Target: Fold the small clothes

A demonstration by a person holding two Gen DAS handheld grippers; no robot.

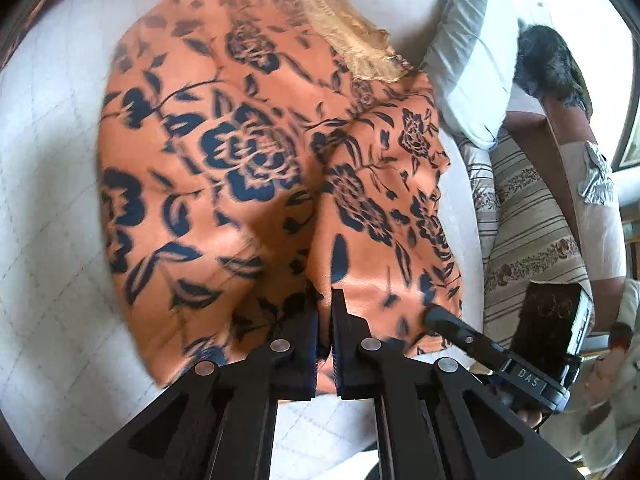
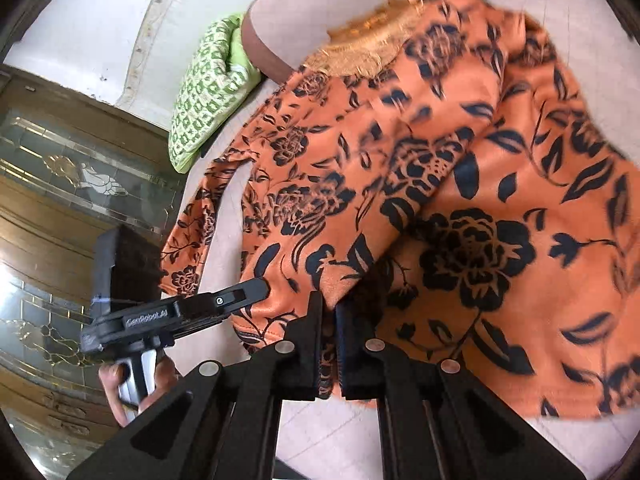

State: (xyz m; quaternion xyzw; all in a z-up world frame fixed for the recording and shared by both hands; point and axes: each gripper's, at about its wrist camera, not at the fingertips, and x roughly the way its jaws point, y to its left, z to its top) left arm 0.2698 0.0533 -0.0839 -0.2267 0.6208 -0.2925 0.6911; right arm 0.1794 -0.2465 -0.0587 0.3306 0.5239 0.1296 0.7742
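Note:
An orange top with dark blue flowers [image 1: 256, 168] and a tan lace collar [image 1: 348, 36] hangs over a white quilted bed. My left gripper [image 1: 326, 300] is shut on its hem, the cloth pinched between the jaws. In the left wrist view my right gripper [image 1: 436, 316] also grips the hem just to the right. In the right wrist view the same top [image 2: 460, 200] spreads ahead, one sleeve [image 2: 196, 224] lying to the left. My right gripper [image 2: 329, 304] is shut on the hem. My left gripper [image 2: 256, 288] holds the cloth close beside it.
A white pillow [image 1: 460, 64] and a striped cushion [image 1: 524, 216] lie right of the top. A green patterned pillow [image 2: 204, 92] lies at the bed's far side. A wooden cabinet with glass doors [image 2: 60, 184] stands to the left. White quilted bed cover [image 1: 52, 200] surrounds the top.

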